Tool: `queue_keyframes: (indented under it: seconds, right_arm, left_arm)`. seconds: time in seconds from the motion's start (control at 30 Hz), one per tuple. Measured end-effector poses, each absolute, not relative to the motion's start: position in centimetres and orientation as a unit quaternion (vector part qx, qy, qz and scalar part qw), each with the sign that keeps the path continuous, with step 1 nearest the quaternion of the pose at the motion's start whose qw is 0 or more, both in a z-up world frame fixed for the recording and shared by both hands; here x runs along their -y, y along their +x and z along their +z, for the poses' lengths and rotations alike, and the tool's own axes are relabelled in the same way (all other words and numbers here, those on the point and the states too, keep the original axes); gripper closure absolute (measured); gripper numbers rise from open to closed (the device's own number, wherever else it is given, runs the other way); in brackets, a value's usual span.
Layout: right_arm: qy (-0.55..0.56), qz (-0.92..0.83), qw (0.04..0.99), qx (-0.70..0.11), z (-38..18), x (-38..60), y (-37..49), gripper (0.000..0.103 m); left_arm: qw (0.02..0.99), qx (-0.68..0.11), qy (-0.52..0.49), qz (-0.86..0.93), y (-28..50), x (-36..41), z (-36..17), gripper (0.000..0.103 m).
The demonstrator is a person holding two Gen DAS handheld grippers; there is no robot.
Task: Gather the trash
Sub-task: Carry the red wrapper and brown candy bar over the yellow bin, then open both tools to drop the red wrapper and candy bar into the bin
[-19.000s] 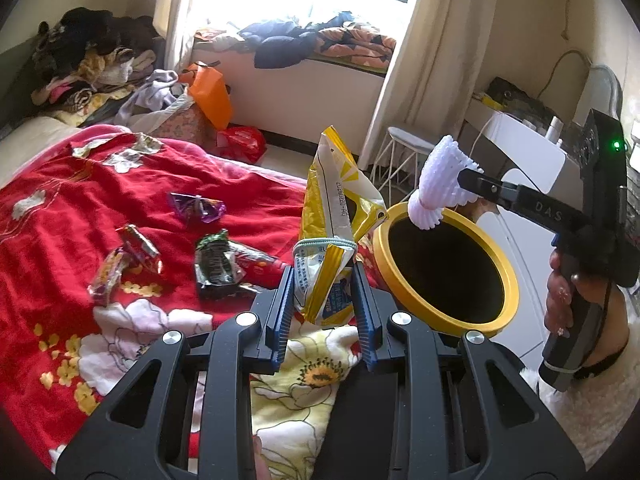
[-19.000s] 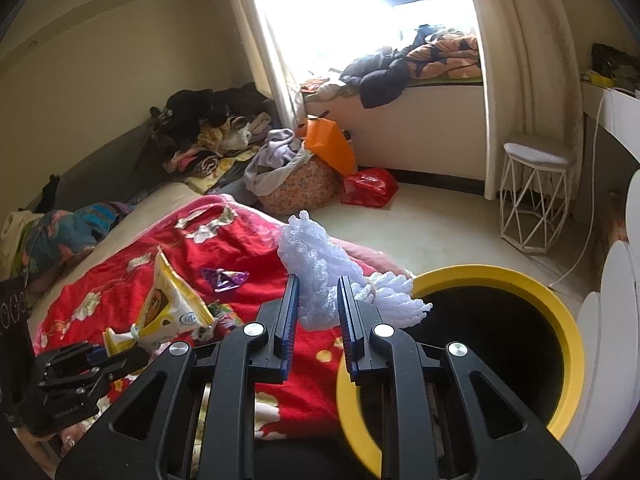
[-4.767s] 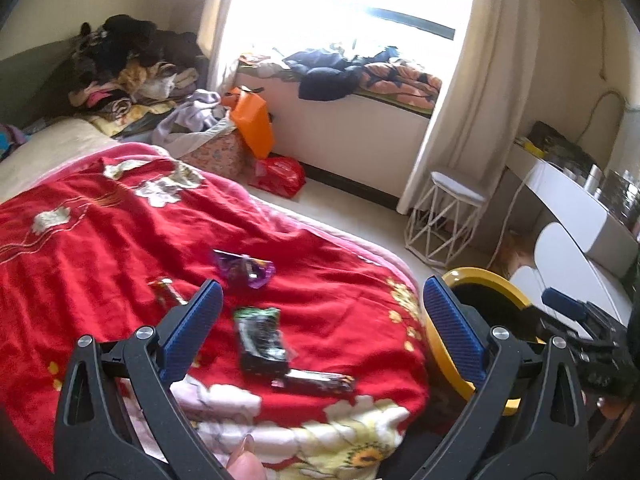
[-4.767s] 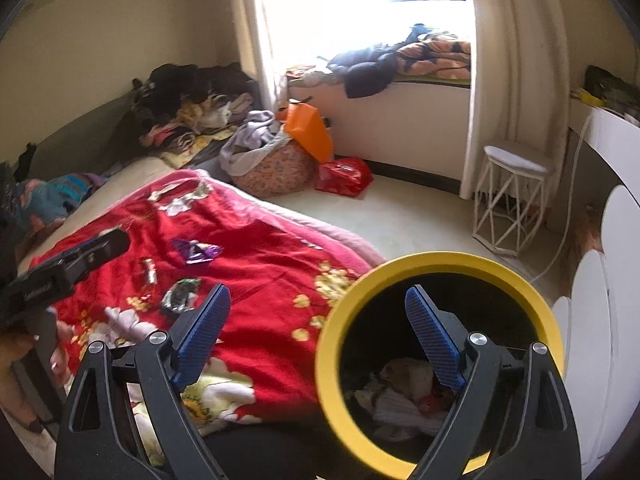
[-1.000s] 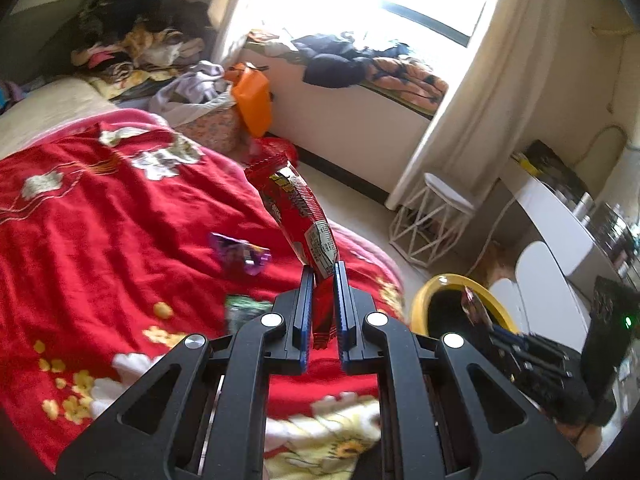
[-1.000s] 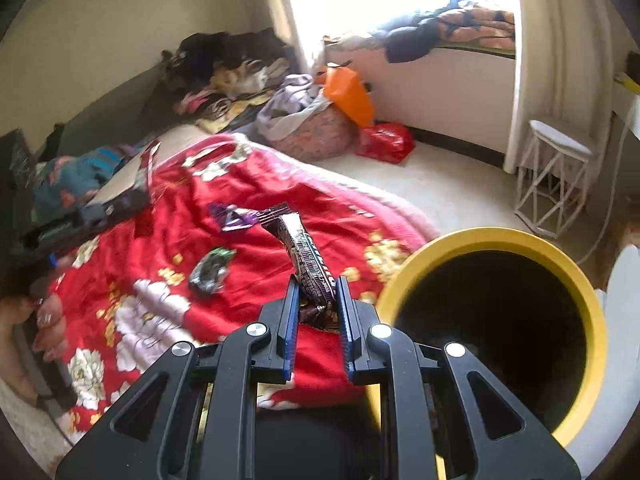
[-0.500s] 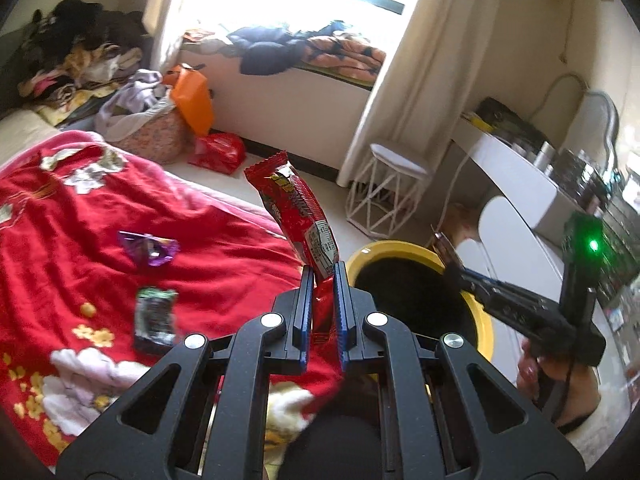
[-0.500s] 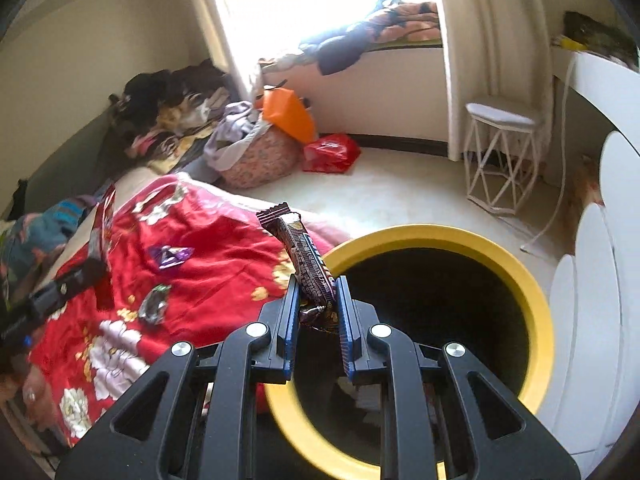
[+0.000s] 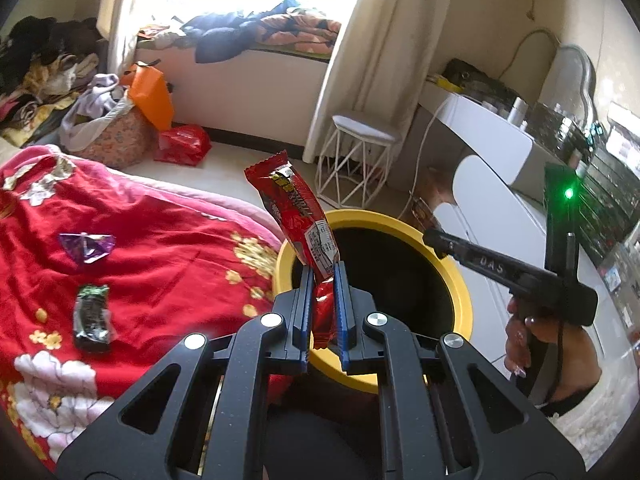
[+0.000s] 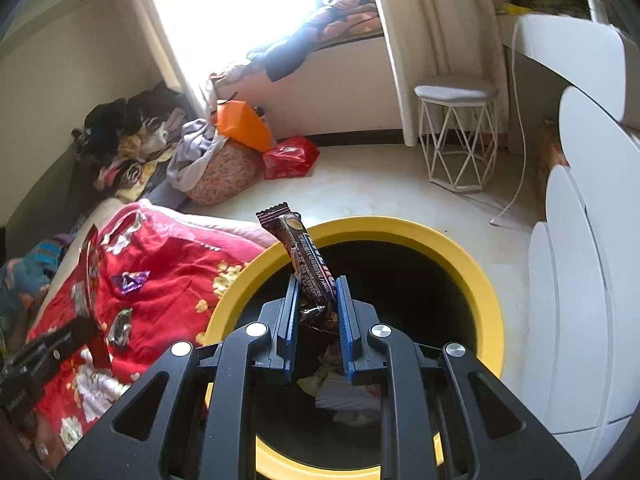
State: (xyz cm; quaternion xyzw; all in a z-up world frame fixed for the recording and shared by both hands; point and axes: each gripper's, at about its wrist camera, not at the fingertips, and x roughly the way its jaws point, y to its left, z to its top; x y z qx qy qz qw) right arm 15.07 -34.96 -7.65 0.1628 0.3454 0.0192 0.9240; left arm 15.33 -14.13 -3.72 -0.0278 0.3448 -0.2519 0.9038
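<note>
Left tool (image 9: 322,276) clamps red wrapper (image 9: 298,216), right tool (image 10: 317,286) clamps brown wrapper (image 10: 306,256), above yellow bin (image 10: 404,232)

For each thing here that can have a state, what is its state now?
left gripper: shut on red wrapper
right gripper: shut on brown wrapper, over the bin
yellow bin: open, trash at the bottom
purple wrapper: lying on the red blanket
green wrapper: lying on the blanket

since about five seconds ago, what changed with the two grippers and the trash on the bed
Both grippers were open and empty then. Now the left gripper is shut on a red wrapper and the right gripper on a brown wrapper, both carried over to the yellow bin. The purple wrapper and green wrapper stayed on the red blanket.
</note>
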Motion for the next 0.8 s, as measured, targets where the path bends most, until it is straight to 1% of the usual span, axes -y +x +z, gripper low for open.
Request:
queue_keyframes:
  seconds: [0.47, 0.8]
  right_arm:
    - [0.173, -0.014, 0.916, -0.361, -9.7, 37.0, 15.3, 0.086]
    - [0.196, -0.022, 0.908, -0.369, -11.0, 38.6, 15.4, 0.083]
  left_arm:
    - [0.879, -0.379, 0.005, -0.290, 15.3, 18.6, -7.0, 0.096]
    - [0.859, -0.410, 0.017, -0.306, 16.7, 21.0, -9.9, 0.095]
